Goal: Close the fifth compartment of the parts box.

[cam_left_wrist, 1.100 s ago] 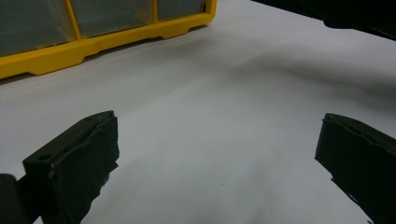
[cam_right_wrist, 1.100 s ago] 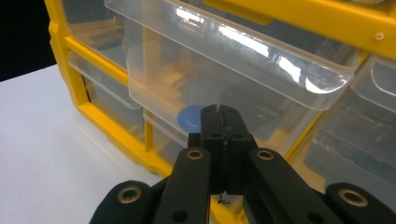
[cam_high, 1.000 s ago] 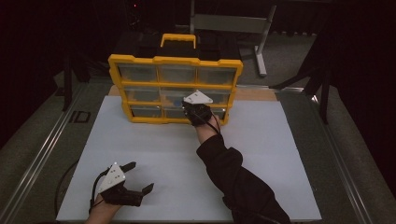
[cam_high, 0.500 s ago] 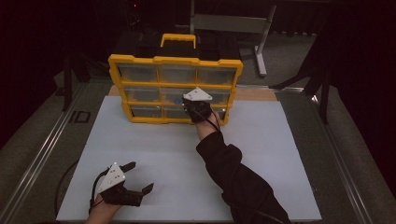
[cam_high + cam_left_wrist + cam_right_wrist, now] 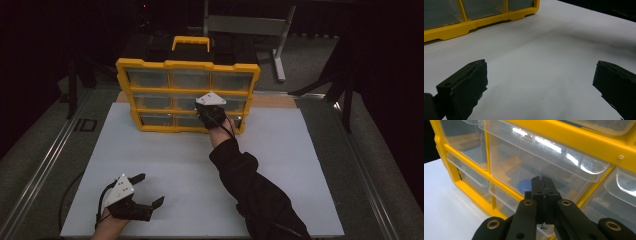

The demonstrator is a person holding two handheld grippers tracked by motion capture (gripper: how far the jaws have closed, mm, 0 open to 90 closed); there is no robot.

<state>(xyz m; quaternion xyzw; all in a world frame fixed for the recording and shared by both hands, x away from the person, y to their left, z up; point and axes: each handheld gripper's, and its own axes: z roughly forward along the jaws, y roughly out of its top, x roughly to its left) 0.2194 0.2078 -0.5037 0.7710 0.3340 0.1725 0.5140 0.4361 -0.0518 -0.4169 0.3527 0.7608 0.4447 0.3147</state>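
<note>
Right gripper (image 5: 543, 185) fingers pressed together, empty, at middle drawer (image 5: 544, 167) of yellow cabinet (image 5: 187, 95) near desk's far edge. Risk: closed tips slip off slick drawer lip, shove cabinet back. Left gripper (image 5: 145, 190) fingers wide, idle, near-left corner.

Dim, dark surroundings; glare streaks on clear drawers (image 5: 544, 147); soft, slightly blurred close-ups.

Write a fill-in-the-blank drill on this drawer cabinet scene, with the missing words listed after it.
1. The frame of the drawer cabinet is coloured ____.
2. The jaws of the right gripper, at a clear drawer of the middle row, are ____.
3. The jaws of the left gripper, over the white board, are ____.

Missing words: yellow; shut; open
</note>
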